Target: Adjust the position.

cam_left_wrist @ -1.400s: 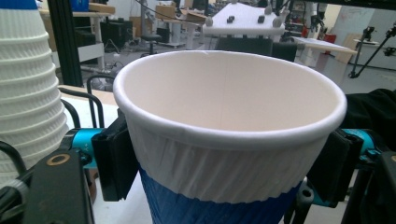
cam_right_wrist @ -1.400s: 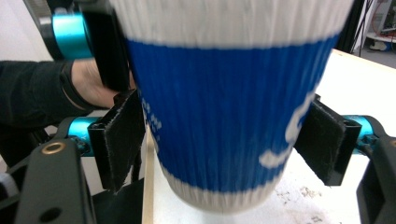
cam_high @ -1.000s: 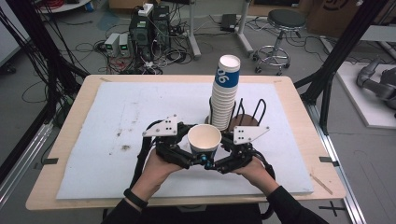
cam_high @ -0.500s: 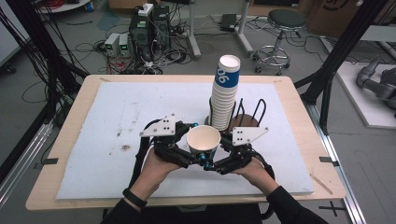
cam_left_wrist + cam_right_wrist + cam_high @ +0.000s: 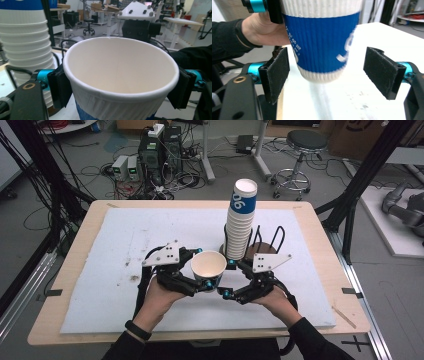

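The left gripper [image 5: 202, 282] is clamping the paper cup [image 5: 208, 268] just under its rim, keeping it upright and lifted off the white mat [image 5: 100, 270] so its mouth stays open. The right gripper [image 5: 231, 279] is waiting at the cup's 3 o'clock with its jaws spread wide around the blue base, touching nothing, likely ready to take it over. The cup stack [image 5: 240, 220] is standing at 1 o'clock in the wire holder [image 5: 272, 237]

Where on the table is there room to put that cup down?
The white mat is bare left of the cup stack and beyond the left gripper. It is crowded around the black wire rack, the held cup and the right gripper.
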